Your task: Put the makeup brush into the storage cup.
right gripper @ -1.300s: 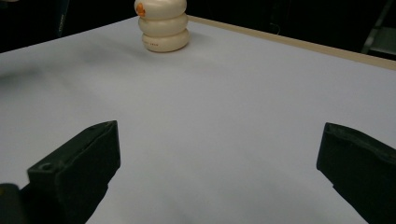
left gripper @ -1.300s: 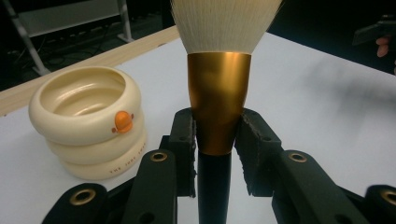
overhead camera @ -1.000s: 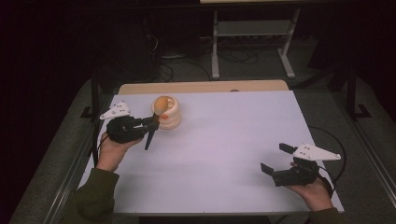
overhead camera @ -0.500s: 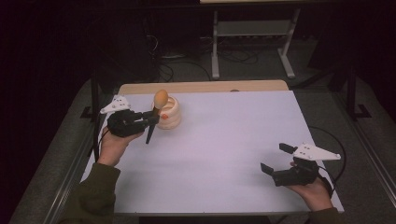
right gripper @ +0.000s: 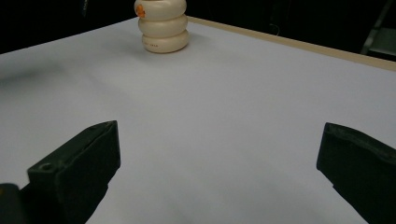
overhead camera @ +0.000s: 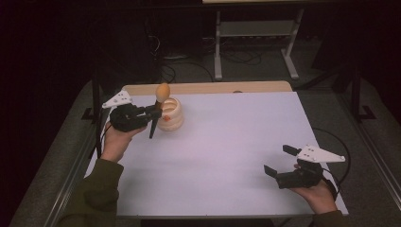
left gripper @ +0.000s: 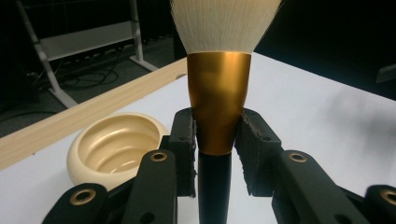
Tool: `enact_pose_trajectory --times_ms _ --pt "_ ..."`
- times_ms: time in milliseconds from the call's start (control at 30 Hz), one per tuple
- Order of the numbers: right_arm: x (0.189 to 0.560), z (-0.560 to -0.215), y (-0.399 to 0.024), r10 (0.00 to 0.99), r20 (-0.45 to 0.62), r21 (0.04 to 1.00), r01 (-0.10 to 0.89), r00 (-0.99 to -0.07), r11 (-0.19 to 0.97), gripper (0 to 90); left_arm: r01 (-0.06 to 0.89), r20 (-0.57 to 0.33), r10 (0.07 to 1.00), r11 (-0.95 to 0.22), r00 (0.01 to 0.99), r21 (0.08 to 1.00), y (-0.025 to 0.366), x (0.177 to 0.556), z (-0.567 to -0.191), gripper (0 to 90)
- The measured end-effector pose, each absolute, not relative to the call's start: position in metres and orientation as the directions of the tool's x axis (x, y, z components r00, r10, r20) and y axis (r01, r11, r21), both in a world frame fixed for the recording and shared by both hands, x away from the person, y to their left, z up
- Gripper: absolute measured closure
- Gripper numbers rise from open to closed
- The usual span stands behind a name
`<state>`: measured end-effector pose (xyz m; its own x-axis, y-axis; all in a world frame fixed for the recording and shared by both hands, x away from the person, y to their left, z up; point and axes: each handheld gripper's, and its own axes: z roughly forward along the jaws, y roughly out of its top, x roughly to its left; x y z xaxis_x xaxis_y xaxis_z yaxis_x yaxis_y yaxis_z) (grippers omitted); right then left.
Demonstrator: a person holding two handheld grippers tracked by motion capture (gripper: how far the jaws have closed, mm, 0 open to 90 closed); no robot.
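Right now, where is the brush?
In the high view the brush is at the table's far left, clamped by its gold collar in the left gripper, held upright beside the cream ribbed pot.

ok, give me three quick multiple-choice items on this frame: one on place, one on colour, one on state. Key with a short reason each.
1. Where does the ribbed pot stand on the table?
A. far left part, near the wooden edge
B. near right corner
C. dead centre

2. What colour is the metal collar of the brush?
A. silver
B. gold
C. red

3. How is the right claw?
A. shut on the brush
B. shut on the pot
C. open, holding nothing

Key:
1 A: in the high view the pot sits at the far left, close to the wooden strip.
2 B: the left gripper view shows a gold collar under pale bristles, clamped in the left claw.
3 C: the right gripper view shows its jaws wide apart over bare table.
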<state>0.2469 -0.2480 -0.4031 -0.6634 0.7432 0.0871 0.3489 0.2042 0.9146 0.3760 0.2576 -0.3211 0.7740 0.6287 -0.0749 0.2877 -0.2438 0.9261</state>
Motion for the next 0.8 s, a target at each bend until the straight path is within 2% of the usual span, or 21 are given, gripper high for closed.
enact_pose_trajectory --times_ms 800 --pt "0.247 -0.403 -0.248 0.741 0.095 0.917 0.349 -0.664 0.195 0.0 0.250 -0.049 0.648 -0.222 0.760 0.943 0.249 0.409 -0.311 68.6"
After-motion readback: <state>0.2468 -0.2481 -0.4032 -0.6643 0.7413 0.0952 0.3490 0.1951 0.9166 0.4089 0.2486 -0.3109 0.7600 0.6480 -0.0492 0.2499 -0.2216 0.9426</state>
